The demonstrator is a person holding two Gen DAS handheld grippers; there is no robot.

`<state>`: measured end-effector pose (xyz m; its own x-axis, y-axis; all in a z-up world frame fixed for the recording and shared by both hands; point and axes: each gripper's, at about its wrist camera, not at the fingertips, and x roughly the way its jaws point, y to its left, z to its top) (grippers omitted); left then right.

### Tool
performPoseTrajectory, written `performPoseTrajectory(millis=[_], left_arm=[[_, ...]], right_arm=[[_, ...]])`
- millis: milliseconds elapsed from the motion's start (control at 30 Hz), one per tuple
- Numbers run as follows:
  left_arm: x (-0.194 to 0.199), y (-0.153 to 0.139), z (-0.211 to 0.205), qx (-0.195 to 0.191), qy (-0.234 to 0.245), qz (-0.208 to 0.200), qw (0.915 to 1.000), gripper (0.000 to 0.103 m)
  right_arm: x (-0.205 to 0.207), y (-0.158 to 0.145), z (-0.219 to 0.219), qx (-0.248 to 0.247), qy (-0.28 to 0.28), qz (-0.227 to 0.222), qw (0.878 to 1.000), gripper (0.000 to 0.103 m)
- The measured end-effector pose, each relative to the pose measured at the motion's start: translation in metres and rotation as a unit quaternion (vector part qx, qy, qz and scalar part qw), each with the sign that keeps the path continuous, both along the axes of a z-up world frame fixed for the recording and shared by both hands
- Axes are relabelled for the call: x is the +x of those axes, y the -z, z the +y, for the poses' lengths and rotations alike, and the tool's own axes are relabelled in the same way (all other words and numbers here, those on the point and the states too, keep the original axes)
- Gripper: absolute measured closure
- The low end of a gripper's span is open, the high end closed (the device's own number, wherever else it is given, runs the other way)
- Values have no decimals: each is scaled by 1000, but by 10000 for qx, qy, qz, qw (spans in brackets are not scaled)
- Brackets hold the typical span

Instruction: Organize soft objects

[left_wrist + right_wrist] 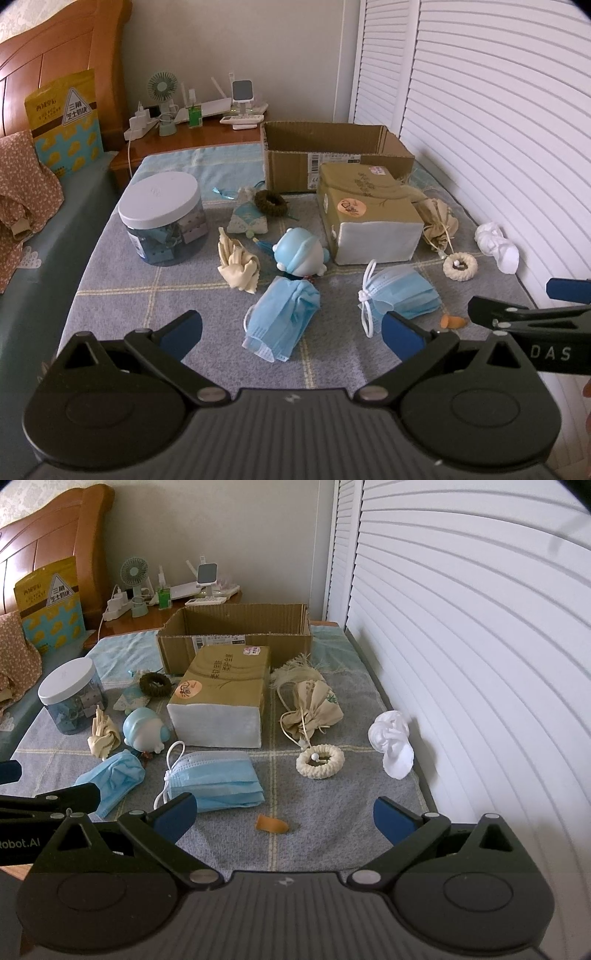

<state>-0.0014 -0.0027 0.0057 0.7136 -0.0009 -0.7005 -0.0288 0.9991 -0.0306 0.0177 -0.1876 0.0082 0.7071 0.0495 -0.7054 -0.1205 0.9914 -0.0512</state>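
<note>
On the grey checked cloth (122, 280) lie a crumpled blue face mask (282, 317) (110, 779) and a folded blue face mask (402, 295) (218, 779). My left gripper (293, 334) hovers open just short of the crumpled mask, holding nothing. My right gripper (284, 816) is open over a small orange piece (272, 823), also holding nothing. Farther back are a cream cloth (238, 266), a cream scrunchie (319, 762), a brown scrunchie (271, 203), a drawstring pouch (314, 705) and a patterned sachet (245, 219). An open cardboard box (332, 158) (236, 635) stands at the back.
A tissue pack (369, 218) lies before the box. A white-lidded jar (164, 218) stands left, a round blue-white toy (301, 254) in the middle, a white figurine (393, 742) by the louvred doors (461, 646). A cluttered nightstand (192, 136) stands behind.
</note>
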Motion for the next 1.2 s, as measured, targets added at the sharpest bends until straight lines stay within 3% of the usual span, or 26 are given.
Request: performPoseTrajectory(millis=[1200], left_arm=[[2,-2,-1,-2,108,-74,9999,1]], right_arm=[[2,-3,0,-96,-85,-96,9999,0]])
